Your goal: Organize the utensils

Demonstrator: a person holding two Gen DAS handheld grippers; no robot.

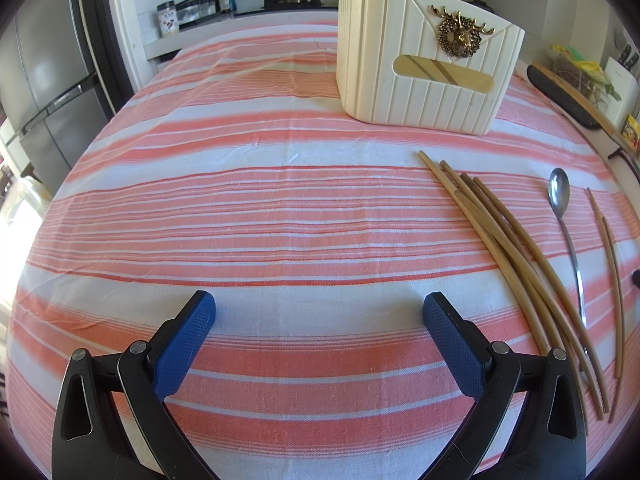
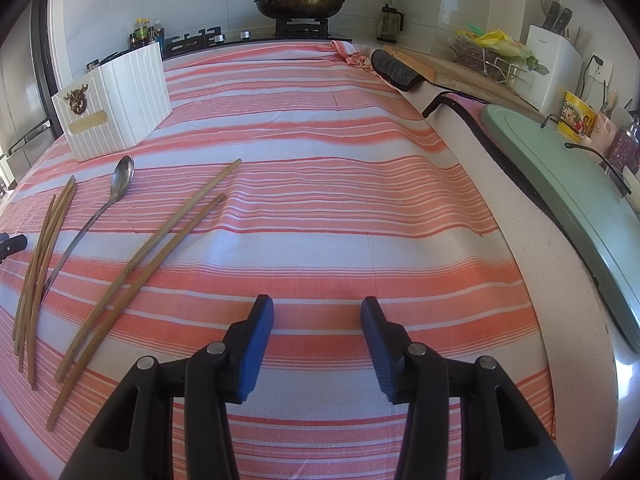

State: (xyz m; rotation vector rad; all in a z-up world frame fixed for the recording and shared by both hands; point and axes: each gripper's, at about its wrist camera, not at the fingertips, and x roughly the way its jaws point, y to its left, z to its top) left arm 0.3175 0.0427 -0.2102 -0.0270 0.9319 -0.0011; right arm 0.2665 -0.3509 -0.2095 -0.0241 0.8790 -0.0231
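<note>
A cream ribbed utensil holder (image 1: 424,64) with a gold deer badge stands on the striped cloth; it also shows in the right wrist view (image 2: 120,108) at the far left. A bundle of several bamboo chopsticks (image 1: 508,256) lies right of my left gripper (image 1: 320,312), which is open and empty. A metal spoon (image 1: 568,236) and two more chopsticks (image 1: 610,264) lie further right. In the right wrist view the spoon (image 2: 96,216), the two chopsticks (image 2: 152,256) and the bundle (image 2: 40,264) lie left of my right gripper (image 2: 318,316), open and empty.
The table is covered by a red and white striped cloth (image 2: 320,184). A green board (image 2: 568,200) and a black mitt (image 2: 396,68) lie along the right edge. A stove with a pan (image 2: 300,4) stands behind. A fridge (image 1: 44,92) is at far left.
</note>
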